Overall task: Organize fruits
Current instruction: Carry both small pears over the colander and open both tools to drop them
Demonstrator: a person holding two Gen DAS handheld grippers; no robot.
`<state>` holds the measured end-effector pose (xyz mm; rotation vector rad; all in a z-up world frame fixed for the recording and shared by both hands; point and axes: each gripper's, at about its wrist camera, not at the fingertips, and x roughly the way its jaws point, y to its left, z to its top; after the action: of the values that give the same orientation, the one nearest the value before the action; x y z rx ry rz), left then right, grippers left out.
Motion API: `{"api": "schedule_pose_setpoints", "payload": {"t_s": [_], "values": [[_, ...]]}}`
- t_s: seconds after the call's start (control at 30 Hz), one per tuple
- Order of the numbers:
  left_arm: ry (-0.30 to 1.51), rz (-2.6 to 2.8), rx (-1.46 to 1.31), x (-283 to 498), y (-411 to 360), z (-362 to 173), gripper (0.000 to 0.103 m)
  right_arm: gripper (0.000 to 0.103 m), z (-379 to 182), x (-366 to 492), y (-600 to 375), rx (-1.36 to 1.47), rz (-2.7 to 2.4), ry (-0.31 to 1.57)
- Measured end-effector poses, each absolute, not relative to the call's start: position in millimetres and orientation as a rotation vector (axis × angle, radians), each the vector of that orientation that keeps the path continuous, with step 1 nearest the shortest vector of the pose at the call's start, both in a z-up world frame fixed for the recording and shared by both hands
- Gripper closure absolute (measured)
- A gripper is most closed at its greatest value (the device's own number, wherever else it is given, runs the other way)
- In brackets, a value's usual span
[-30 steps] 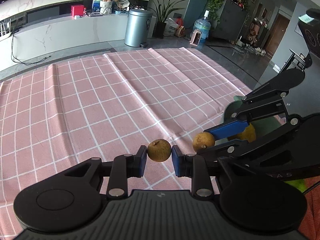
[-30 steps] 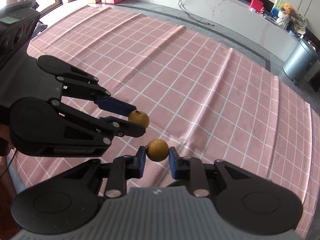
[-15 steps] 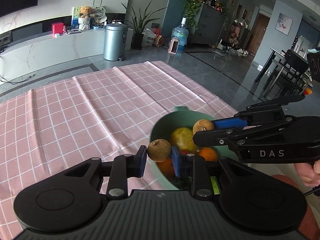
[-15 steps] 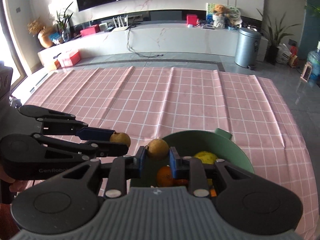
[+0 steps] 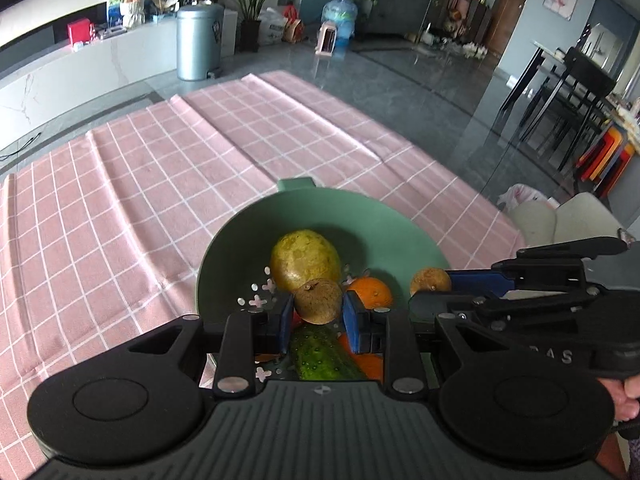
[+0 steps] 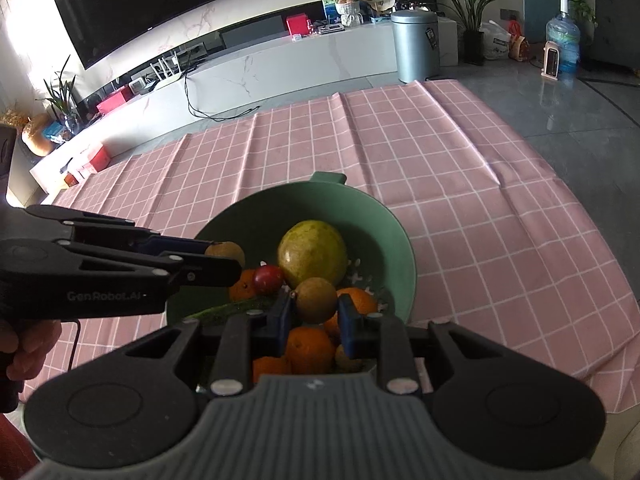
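Cucumber [image 5: 324, 354] half hidden behind gripper body; bowl [image 6: 384, 216] near rim hidden.

The left gripper [image 6: 224, 258], seen from the right wrist camera, has "GenRobot.AI" printed pale along its black side. The right gripper [image 5: 430, 288], seen from the left wrist camera, shows only the letters "AS" on its body; the rest is hidden.

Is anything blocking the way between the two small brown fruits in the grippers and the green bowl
Nothing visible does. The left gripper and right gripper each hold a brown fruit above the open green bowl.
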<state>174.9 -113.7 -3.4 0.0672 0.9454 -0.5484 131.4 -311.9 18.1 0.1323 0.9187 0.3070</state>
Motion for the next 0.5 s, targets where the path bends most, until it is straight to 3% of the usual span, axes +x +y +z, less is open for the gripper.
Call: {"api": "schedule_pose_setpoints", "payload": {"t_s": [0.5], "values": [[1.037,-0.473,0.104,186.3,-117.7,-21.3,0.073,0.081,-13.8,151.3,-289.6,0.075,0.346,0.987]]}}
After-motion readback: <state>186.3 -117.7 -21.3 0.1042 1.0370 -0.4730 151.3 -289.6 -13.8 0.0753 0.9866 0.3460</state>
